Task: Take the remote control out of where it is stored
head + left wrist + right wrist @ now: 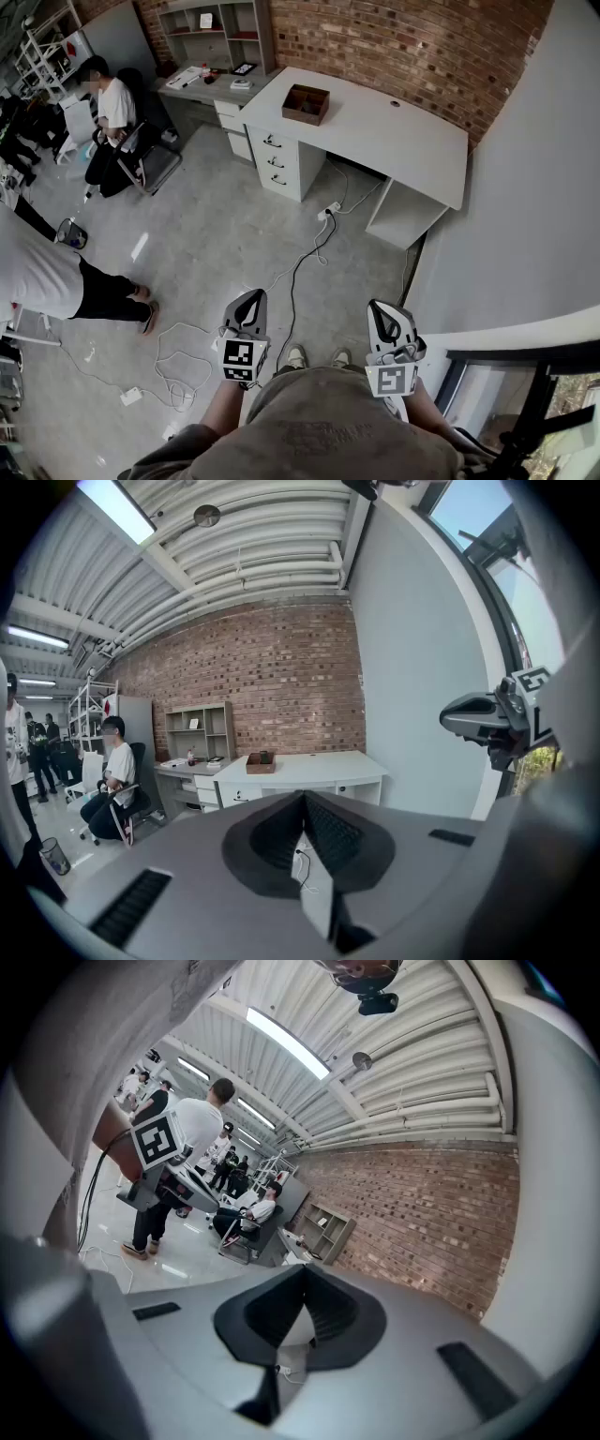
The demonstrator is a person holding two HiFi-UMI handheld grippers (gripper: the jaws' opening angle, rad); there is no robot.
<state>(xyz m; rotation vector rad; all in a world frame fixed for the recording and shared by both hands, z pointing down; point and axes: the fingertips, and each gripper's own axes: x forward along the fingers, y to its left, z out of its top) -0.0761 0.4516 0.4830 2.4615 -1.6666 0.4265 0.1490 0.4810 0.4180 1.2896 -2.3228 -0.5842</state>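
Note:
Far ahead stands a white desk (394,131) with a brown open box (307,103) on its left end. In the left gripper view the box (261,760) shows something small and dark standing in it; I cannot make out a remote control. White drawers (277,161) sit under the desk's left end. I hold both grippers low in front of my body, far from the desk. My left gripper (251,296) has its jaws together and nothing between them, as seen along its jaws (305,799). My right gripper (381,307) is likewise shut and empty (303,1296).
Cables (298,272) trail over the grey floor between me and the desk. A seated person (111,111) on a chair and a standing person (56,277) are at the left. A grey wall (525,187) and a window frame (525,394) close off the right.

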